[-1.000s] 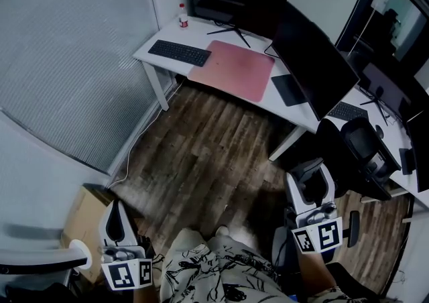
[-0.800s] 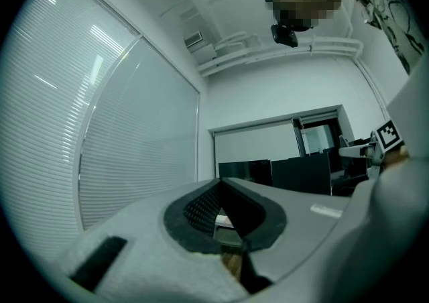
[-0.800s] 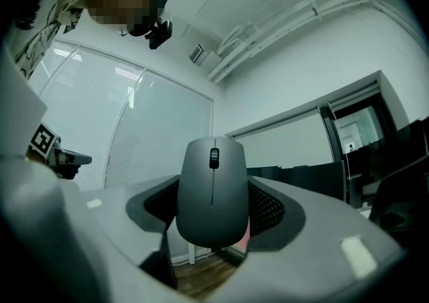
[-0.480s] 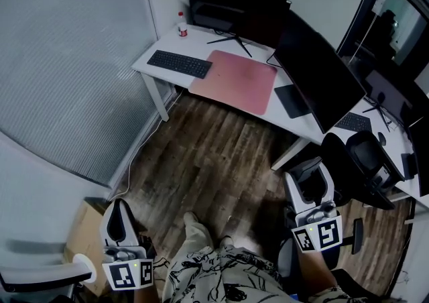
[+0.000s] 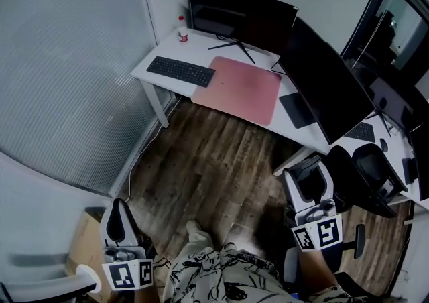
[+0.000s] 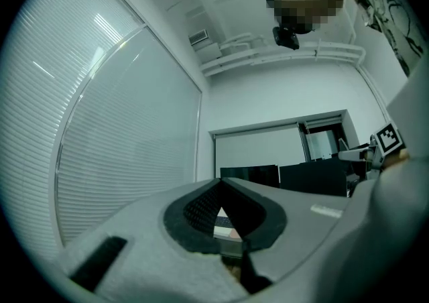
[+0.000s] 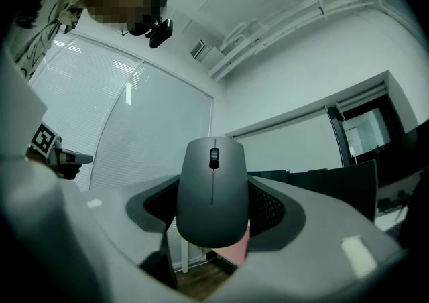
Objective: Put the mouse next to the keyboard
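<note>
The dark grey mouse [image 7: 212, 191] sits between the jaws of my right gripper [image 7: 213, 211], which is shut on its sides. In the head view that gripper [image 5: 310, 173] is low on the right, over the wooden floor and well short of the desk. The black keyboard [image 5: 181, 71] lies on the left end of the white desk [image 5: 155, 53], beside a pink mat [image 5: 238, 87]. My left gripper [image 5: 119, 213] hangs at the bottom left, jaws together with nothing in them. In its own view the left gripper [image 6: 223, 188] shows only a small gap behind the meeting tips.
Two dark monitors [image 5: 241, 17] [image 5: 328, 84] stand along the desk's back, with a small bottle [image 5: 182, 29] in the corner. A black office chair [image 5: 365, 167] is right of my right gripper. A blinds-covered glass wall [image 5: 67, 60] runs along the left, and a cardboard box [image 5: 87, 241] sits by it.
The head view has shifted toward the desk, and the person's foot has stepped forward. Both grippers keep their places in the view, and the mouse stays held.
</note>
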